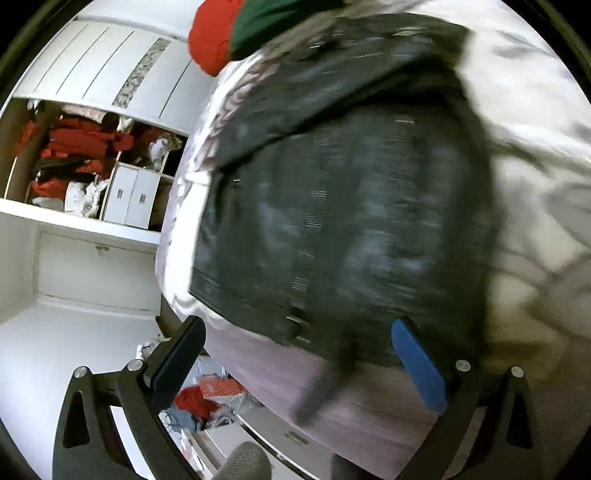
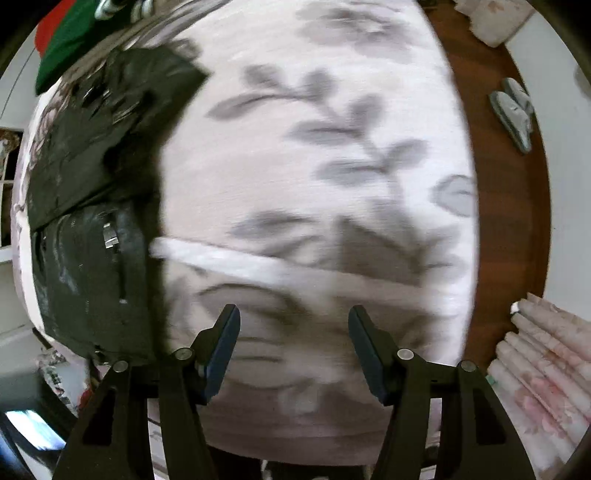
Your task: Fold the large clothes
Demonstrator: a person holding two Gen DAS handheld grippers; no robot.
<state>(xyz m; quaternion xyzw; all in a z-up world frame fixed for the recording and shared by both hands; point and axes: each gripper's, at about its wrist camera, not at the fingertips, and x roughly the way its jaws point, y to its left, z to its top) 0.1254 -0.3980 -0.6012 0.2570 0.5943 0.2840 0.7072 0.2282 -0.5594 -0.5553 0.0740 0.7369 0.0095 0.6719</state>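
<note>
**Dark jacket flat on the bed, both tongs empty**

My left tongs [image 1: 299, 354] are spread wide with nothing between them, hanging over the near edge of the dark jacket [image 1: 351, 192]. It's blurry in that view, but the jacket lies on the bed [image 1: 535, 206], near the side that faces the wardrobe [image 1: 92, 155]. A red and green garment [image 1: 240, 29] sits past its far end.

My right tongs [image 2: 293, 347] point straight down at the bare floral bedsheet [image 2: 314, 155], jaws apart and holding nothing. From here the jacket [image 2: 92, 221] is off to the left, well clear of the pads. On the right there's the wooden bed frame [image 2: 498, 221], and a folded floral cloth [image 2: 543, 362] beyond it.
</note>
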